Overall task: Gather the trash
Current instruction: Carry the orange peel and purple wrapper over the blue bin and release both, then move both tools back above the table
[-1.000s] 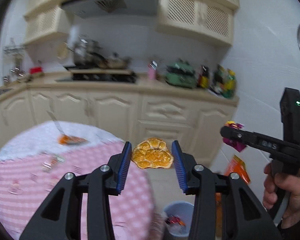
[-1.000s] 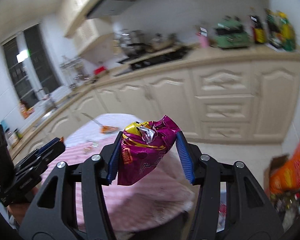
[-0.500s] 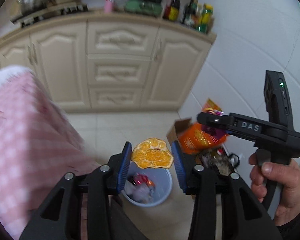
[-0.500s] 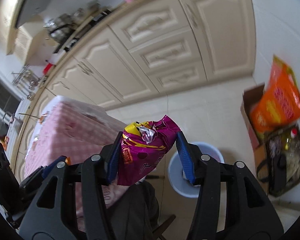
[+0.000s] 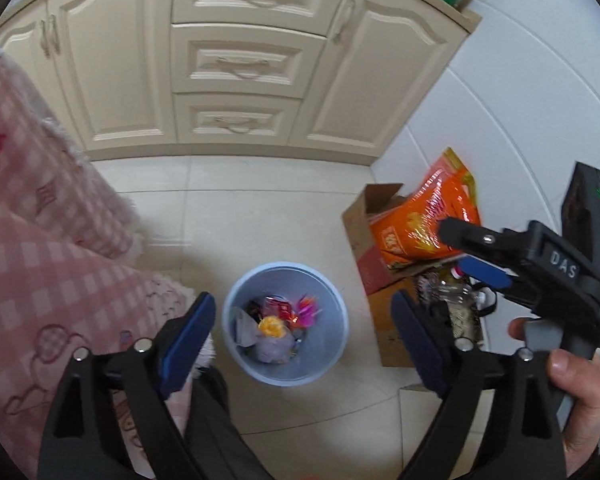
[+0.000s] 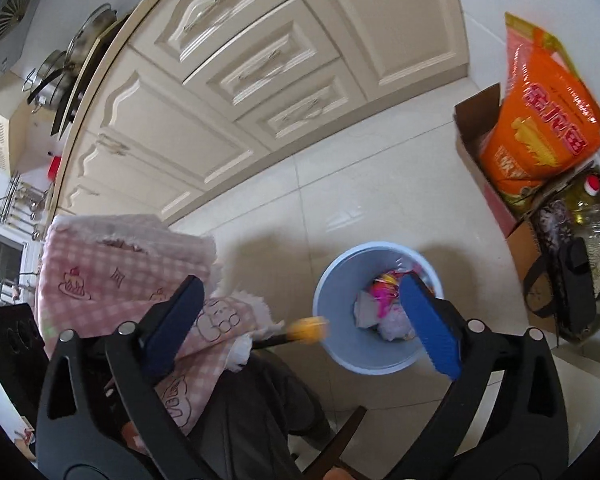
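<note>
Both grippers over the bin, wide open and empty.
I held left gripper and right gripper above the bin at lower centre, so trash dropped inside.

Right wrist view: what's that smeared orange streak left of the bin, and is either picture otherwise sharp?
In the right wrist view the orange streak is motion blur on a moving orange piece beside the blue bin; cabinets and floor stay sharp, though fisheye bends them. In the left wrist view the bin's contents are slightly soft; the orange bag shows glare.
</note>
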`<state>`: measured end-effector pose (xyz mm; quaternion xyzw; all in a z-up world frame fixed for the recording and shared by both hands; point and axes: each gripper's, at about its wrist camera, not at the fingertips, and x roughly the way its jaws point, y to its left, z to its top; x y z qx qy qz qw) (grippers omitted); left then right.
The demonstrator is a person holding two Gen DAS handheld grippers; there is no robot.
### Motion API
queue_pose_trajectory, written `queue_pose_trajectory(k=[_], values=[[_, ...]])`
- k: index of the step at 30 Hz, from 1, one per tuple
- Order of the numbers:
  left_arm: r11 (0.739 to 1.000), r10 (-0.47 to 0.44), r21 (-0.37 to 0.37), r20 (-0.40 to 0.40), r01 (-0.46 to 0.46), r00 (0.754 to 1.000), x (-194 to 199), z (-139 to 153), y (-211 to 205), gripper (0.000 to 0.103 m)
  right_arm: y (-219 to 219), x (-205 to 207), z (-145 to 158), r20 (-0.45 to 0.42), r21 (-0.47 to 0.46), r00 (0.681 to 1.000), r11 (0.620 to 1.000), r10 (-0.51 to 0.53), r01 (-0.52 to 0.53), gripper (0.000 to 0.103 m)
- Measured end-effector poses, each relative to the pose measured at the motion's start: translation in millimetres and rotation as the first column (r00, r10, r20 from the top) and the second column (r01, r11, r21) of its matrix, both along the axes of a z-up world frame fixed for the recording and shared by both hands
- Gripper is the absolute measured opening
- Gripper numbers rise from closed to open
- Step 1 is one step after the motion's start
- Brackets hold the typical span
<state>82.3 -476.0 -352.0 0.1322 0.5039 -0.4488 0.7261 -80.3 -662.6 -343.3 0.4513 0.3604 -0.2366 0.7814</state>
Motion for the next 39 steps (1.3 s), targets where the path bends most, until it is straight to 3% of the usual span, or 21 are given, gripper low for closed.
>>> queue_pose_trajectory(k=[10,24,39], values=[[0.998,0.034,-0.057,0.096,-0.028,0.995,0.3,48.5,30.2,0.089,11.7,3.6,22.0,-0.004,-0.047,1.0,0.999,0.01,-0.01,0.097],[0.984,0.068,-0.177,0.202,-0.032,0.977,-7.4,129.4,72.3,0.089,45.8,22.6,86.2,0.054,-0.152,0.996,0.987,0.064,-0.056,0.097],[0.937,0.253,-0.317,0.322,-0.148,0.913,15.6,212.2,177.0,0.09,116.8,65.1,180.6,0.176,-0.293,0.959,0.942,0.222,-0.164,0.097]])
